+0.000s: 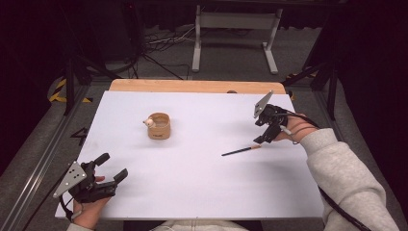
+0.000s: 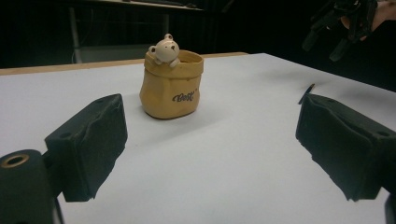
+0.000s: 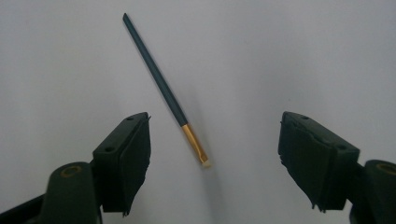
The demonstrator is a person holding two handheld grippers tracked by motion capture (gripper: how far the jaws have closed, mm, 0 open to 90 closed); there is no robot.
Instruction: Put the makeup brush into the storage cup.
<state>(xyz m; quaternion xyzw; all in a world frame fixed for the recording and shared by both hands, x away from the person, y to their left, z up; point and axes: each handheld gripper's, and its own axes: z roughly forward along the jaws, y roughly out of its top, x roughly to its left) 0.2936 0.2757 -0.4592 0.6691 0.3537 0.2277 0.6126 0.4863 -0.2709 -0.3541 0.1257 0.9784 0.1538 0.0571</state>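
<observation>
A thin brush [image 1: 240, 150] with a black handle, gold ferrule and pale tip lies flat on the white table [image 1: 202, 183], right of centre. My right gripper [image 1: 263, 138] hangs just above its bristle end, open. In the right gripper view the brush [image 3: 163, 86] lies between the jaws and clear of both pads [image 3: 135, 154]. A small yellow pot [image 1: 159, 126] with a bear figure on its rim stands left of centre. My left gripper [image 1: 111, 166] rests near the front left corner, open and holding nothing, facing the pot [image 2: 172, 86].
A wooden strip [image 1: 192, 86] runs along the table's far edge. Behind it, on the floor, stand a white metal frame [image 1: 235, 29] and some cables [image 1: 163, 41]. The person's grey sleeve [image 1: 341, 178] crosses the front right corner.
</observation>
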